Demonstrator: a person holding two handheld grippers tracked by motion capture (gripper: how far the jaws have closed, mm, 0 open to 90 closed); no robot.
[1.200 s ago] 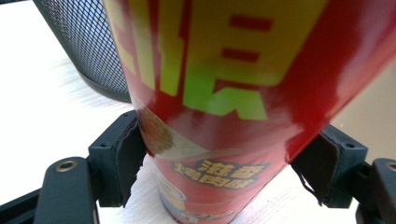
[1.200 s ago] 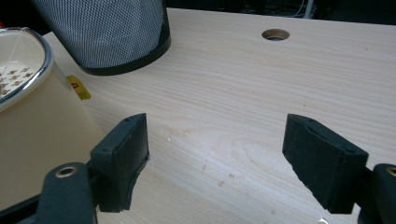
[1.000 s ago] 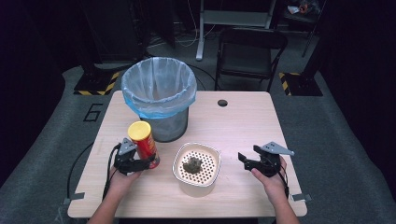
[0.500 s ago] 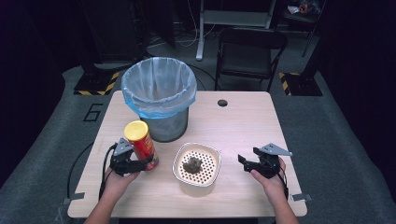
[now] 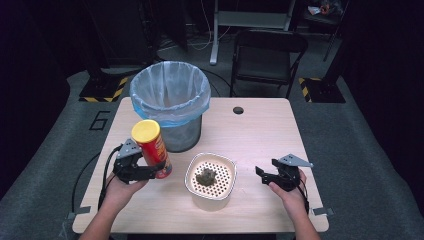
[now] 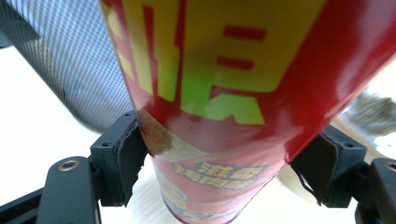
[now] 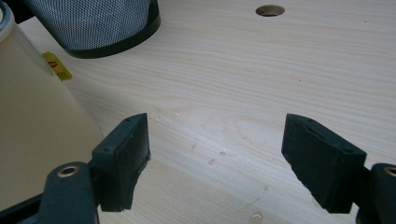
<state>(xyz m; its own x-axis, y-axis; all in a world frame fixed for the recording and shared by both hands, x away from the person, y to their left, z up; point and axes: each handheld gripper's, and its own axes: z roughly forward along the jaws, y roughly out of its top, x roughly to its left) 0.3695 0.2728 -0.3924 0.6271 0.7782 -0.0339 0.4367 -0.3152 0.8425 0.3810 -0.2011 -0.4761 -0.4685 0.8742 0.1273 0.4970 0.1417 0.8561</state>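
The left gripper (image 5: pixel 150 169) has its jaws clamped on the lower part of a red chip can (image 5: pixel 151 149) with a yellow lid, tilted just beside the mesh trash bin (image 5: pixel 170 102) at the tabletop's (image 5: pixel 260 130) left. The right gripper (image 5: pixel 264 174) rests low at the right, jaws spread wide and empty. Between them sits a white perforated bowl (image 5: pixel 211 172) holding a dark clump (image 5: pixel 205 176).
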